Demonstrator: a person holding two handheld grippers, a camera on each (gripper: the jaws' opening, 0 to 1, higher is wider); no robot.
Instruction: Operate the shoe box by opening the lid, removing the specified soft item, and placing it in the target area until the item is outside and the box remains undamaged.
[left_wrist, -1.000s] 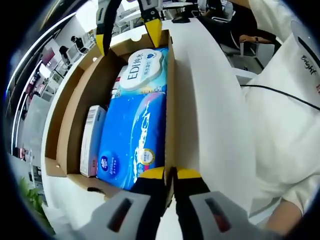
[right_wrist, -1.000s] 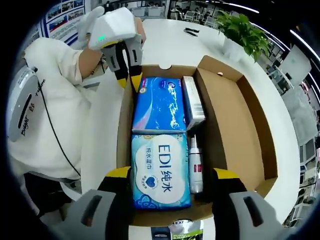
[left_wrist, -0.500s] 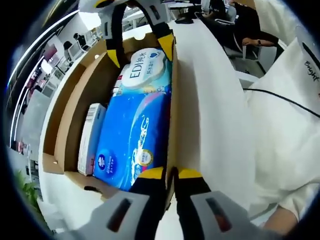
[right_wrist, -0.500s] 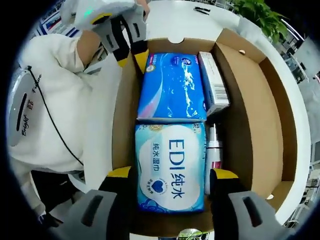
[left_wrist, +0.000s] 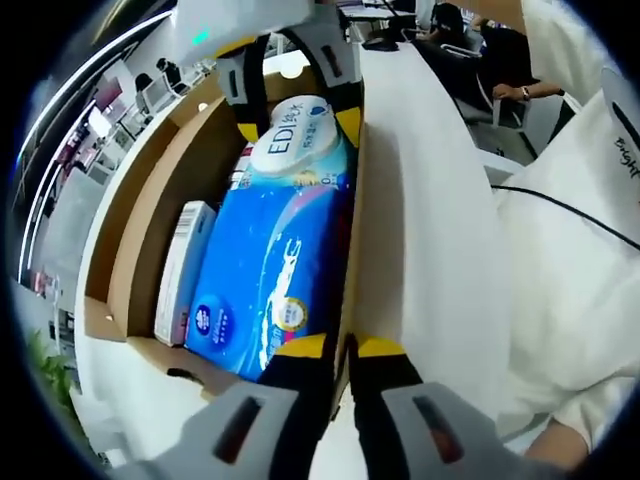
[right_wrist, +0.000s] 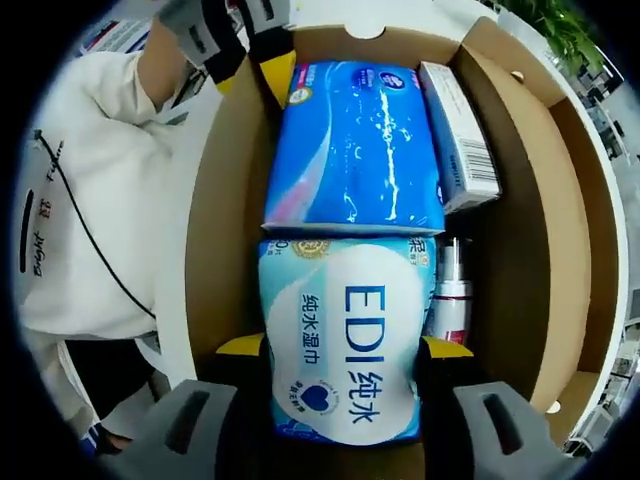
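since the earlier frames the right gripper (right_wrist: 335, 375) has been lowered into the shoe box (right_wrist: 515, 215), and its yellow-tipped jaws are now set on either side of the wipes pack (right_wrist: 345, 335), where a second ago they were held above the near end of the box. the pack is not yet seen to be squeezed; whether the pads are touching it cannot be told, and the jaws are spread about as wide as the pack.

the box is recorded as open, its brown cardboard walls standing and its lid folded out to one side. four items are seen inside. the wipes pack is lying flat at the near end in the right gripper view, along one long wall. a blue tissue pack (right_wrist: 355, 145) is lying end to end with it, touching it. a small white carton (right_wrist: 458, 135) is set beside the tissue pack, and a slim bottle (right_wrist: 450, 300) is wedged beside the wipes pack.

the wipes pack is soft, light blue with a large white oval label printed "edi" and a blue heart mark.

the left gripper (left_wrist: 340, 350) is noted at the far end with jaws almost closed, pinching the cardboard side wall of the box between them. a person's white sleeve (right_wrist: 85, 200) is beside the box.
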